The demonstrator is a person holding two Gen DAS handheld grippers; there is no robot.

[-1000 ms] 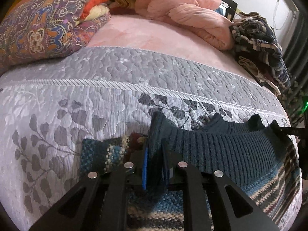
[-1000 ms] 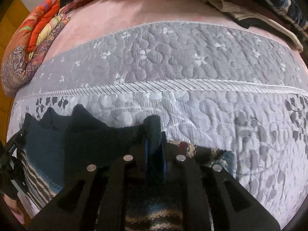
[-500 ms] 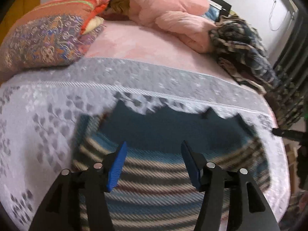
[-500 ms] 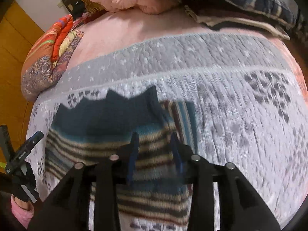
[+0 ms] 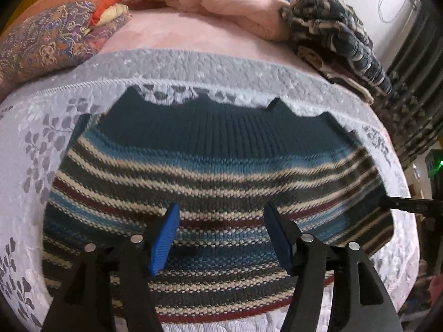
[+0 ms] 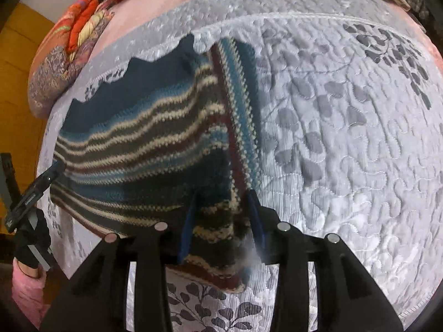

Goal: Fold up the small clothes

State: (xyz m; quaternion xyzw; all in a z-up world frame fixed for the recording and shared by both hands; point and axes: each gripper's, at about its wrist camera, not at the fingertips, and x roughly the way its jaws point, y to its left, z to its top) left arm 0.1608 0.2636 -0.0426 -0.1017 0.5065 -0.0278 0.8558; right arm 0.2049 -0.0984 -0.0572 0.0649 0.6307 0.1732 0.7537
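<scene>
- Fingers of our left gripper [image 5: 221, 222] stand wide apart, blue pads [image 5: 164, 239] facing each other, nothing between them; they hang over the striped sweater [image 5: 216, 177] without touching it, as far as we can tell.
- Fingers of our right gripper [image 6: 221, 207] stand apart with a narrower gap, and the sweater's near right corner shows between them; whether the pads touch the knit we cannot tell, since that part is blurred.
- Sweater lies flat on the grey quilted bedspread [image 5: 36, 127], directly ahead of and beneath the left fingers, its dark ribbed band [image 5: 221, 127] at the far edge.
- Seen from the right wrist, the sweater [image 6: 155, 138] spreads ahead and to the left of the fingers, with a sleeve-like strip of stripes [image 6: 241, 94] folded along its right edge.
- Left gripper points forward and down across the garment; the right one angles in from the garment's right corner.
- Left of the right fingers, low at the frame edge, a gloved hand [image 6: 31, 243] with a pink sleeve grips the other tool's handle.
- Far beyond the left fingers: patterned cushions [image 5: 47, 38], a pink blanket [image 5: 235, 2], a plaid heap [image 5: 340, 41].
- Near hem of the sweater is hidden behind the gripper bodies in both views.
</scene>
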